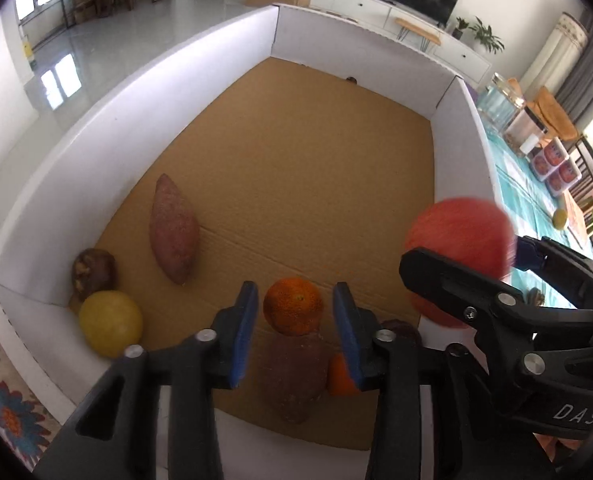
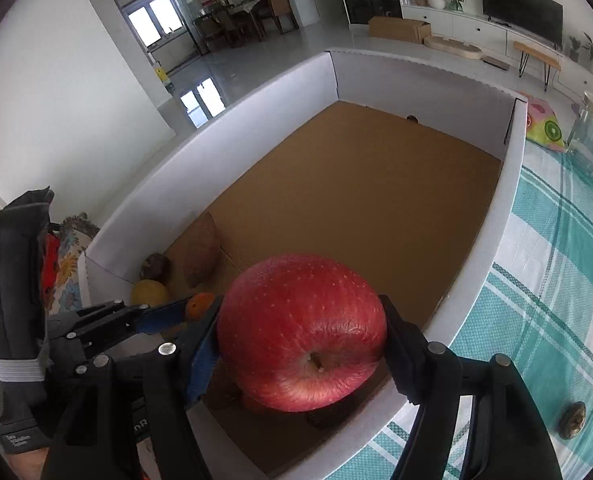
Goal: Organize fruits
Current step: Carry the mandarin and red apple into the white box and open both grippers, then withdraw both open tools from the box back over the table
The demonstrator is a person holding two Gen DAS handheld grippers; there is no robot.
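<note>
- Over box [image 2: 512, 184] near corner: right gripper [image 2: 302, 344] clamped on apple [image 2: 302, 336], held above the floor.
- Lower down: left gripper [image 1: 294, 316] wide open, straddling orange [image 1: 293, 306], not touching.

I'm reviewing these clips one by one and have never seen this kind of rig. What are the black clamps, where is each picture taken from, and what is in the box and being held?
There is no robot here: a person holds a two-finger clamp in each hand, with a fisheye camera on each looking along its fingers.

The left wrist view shows the left gripper open, its blue pads either side of an orange without touching it. The right wrist view shows the right gripper shut on a red apple, held above the near edge of the white-walled cardboard box.

On the box floor lie a sweet potato, a yellow fruit in the corner, and a dark brown item behind it. Further produce sits partly hidden below the grippers.
</note>
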